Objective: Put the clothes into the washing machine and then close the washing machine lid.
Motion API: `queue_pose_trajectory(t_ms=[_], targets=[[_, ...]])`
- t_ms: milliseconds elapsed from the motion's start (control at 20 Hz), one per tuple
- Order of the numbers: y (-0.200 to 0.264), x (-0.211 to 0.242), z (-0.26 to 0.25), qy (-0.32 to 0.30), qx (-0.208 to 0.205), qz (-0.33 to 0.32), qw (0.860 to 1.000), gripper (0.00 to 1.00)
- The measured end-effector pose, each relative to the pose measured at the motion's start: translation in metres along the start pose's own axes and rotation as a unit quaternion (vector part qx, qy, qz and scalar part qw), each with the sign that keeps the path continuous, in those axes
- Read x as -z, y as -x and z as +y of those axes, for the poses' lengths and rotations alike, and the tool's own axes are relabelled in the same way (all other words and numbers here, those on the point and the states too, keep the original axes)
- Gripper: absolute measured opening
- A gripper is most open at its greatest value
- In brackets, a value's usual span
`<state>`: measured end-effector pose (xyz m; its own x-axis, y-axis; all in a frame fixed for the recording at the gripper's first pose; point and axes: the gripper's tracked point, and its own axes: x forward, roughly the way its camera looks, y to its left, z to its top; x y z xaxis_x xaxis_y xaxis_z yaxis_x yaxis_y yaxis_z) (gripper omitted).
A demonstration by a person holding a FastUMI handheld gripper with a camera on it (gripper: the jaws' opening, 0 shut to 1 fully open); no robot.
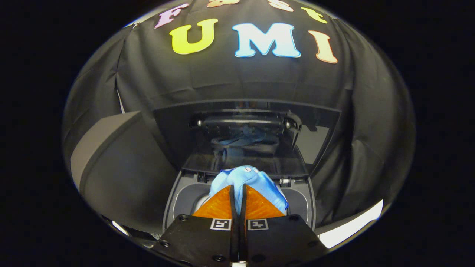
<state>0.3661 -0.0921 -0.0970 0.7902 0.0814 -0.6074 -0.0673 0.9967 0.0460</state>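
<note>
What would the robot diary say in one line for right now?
gripper: shut on blue cloth | position: over washing machine opening | lid: raised open | cloth: not yet dropped in

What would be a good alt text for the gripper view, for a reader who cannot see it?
The gripper is shut on a light blue garment, holding it above the opening of a washing machine. The machine's dark lid stands raised beyond the fingers, reflecting the garment, with black cloth behind it.
</note>
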Motion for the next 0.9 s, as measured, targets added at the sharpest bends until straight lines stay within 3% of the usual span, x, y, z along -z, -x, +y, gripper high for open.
queue_pose_trajectory(t_ms=[300,450,800,900], targets=[[-0.017,0.032,-0.009,-0.028,0.015,0.029,0.999,0.02],[-0.019,0.045,-0.008,-0.027,0.015,0.040,0.999,0.11],[-0.014,0.051,0.000,0.000,0.026,0.039,0.999,0.98],[-0.012,0.053,0.003,0.001,0.025,0.038,0.999,0.98]])
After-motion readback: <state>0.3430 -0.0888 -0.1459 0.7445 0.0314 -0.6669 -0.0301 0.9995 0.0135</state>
